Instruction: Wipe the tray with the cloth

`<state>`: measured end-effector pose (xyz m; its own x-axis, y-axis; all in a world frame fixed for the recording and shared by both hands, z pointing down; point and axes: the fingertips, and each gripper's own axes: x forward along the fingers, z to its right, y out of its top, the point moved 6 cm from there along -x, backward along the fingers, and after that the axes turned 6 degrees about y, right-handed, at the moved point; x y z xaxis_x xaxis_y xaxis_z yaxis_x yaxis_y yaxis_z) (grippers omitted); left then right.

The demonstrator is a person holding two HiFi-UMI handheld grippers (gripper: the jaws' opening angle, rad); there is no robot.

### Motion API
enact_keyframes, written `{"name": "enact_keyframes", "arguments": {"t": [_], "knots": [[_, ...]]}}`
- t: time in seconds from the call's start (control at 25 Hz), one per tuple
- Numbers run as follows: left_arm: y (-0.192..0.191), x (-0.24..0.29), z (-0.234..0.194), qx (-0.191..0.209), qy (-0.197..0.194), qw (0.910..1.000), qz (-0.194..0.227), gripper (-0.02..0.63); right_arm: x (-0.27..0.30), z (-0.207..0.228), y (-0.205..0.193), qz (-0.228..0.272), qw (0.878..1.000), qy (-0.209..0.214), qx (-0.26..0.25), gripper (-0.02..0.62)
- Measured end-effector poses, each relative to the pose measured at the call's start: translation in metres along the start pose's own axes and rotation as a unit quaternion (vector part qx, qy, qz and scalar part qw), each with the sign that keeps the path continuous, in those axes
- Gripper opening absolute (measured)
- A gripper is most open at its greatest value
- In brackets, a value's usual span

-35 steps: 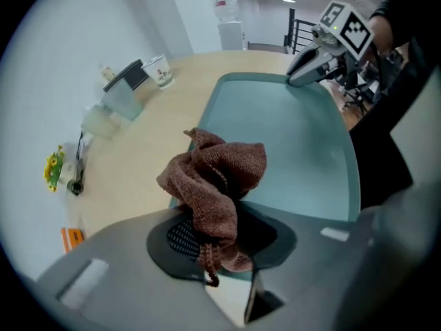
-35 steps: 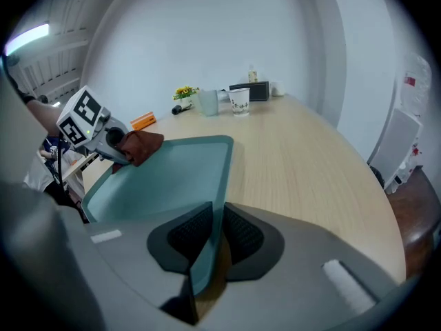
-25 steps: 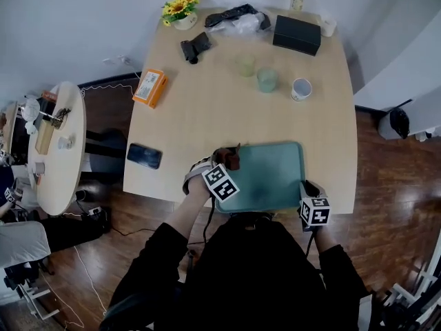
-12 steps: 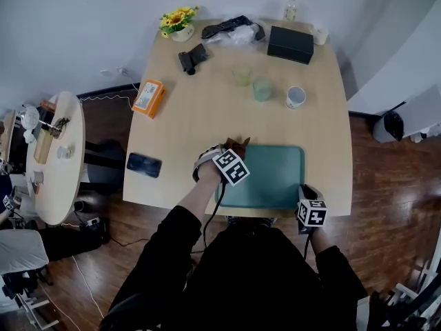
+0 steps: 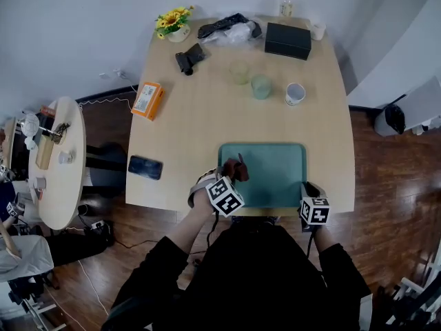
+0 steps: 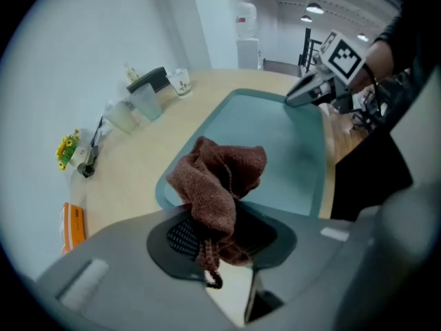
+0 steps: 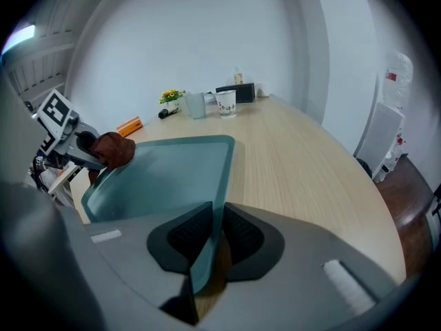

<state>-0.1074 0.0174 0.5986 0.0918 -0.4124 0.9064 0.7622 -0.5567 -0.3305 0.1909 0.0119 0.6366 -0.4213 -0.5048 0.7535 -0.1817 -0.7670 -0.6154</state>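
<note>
While I look down through the head view, I count one teal tray [image 5: 275, 164] at the near edge of the table [image 5: 200, 123], one brown cloth [image 6: 219, 178] and my two grippers.

My left gripper [image 6: 212, 227] has its jaws squeezed nearly together on the cloth. The bunched fabric bulges out ahead of the pads and one loose end hangs below them. The cloth sits on the tray floor at about 9 o'clock of the tray, just inside the left rim.

My right gripper [image 7: 212, 236] is clamped on the tray's rim, its jaws only a sliver apart with the thin teal edge pinched between them. That grip is at about 4 o'clock of the tray, near the corner closest to me.

Past the tray at 12 o'clock stand three drinking vessels: two translucent tumblers [image 5: 239, 72] and one white mug [image 5: 295, 94]. One dark phone [image 5: 145, 167] lies at 9 o'clock of the tray, near the table's left edge, and one orange box [image 5: 147, 100] at 10 o'clock. Along the far edge I count one flower pot [image 5: 172, 25] at 11 o'clock and one black box [image 5: 287, 40] at 12 o'clock.
</note>
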Motion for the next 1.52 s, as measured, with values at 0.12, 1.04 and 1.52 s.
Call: {"name": "enact_keyframes", "arguments": {"t": [0.12,1.04,1.52], "knots": [[-0.005,-0.042,0.001,-0.057,0.012,0.9970,0.051,0.098,0.001,0.000,-0.001,0.001,1.000,0.002,0.001,0.055],[-0.045,-0.238,-0.043,-0.129,0.176,0.9612,0.169,0.098,0.001,0.000,0.000,0.004,1.000,0.011,-0.019,0.058],[-0.056,-0.241,-0.041,-0.197,0.159,0.9485,0.190,0.098,-0.093,-0.038,0.077,0.153,0.985,0.024,-0.071,0.002]]}}
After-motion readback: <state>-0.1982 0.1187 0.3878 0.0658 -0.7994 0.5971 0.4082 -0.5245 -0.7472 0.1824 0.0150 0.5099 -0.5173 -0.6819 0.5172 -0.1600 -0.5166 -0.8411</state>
